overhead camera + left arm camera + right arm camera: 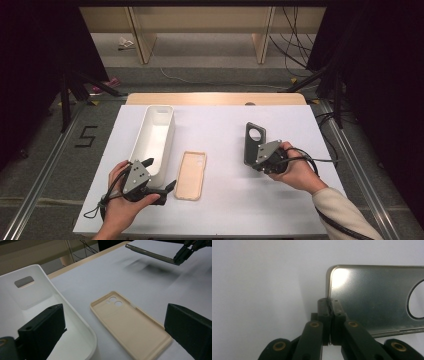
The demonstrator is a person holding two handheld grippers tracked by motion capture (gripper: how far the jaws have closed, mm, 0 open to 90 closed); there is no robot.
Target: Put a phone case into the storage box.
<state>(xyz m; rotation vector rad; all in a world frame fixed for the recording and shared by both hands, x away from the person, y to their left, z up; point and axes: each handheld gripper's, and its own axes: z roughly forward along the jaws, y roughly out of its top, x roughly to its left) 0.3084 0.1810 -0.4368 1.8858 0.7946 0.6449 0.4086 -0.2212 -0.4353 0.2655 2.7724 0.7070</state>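
The dark grey metallic phone case (254,143) is hanging pinched in the right hand-held gripper (263,156) above the bench (280,200), right of the beige case (191,175). In the left gripper view, the wide-spread left hand-held gripper (112,335) is straddling that beige case, long axis running near-to-far. In the right gripper view, jaws are clamping the grey case's edge.

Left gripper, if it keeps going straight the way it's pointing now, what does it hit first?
Probably the beige phone case, lying flat between the open left gripper's jaws, with the white bin's rim close beside one jaw. Depth is unclear.
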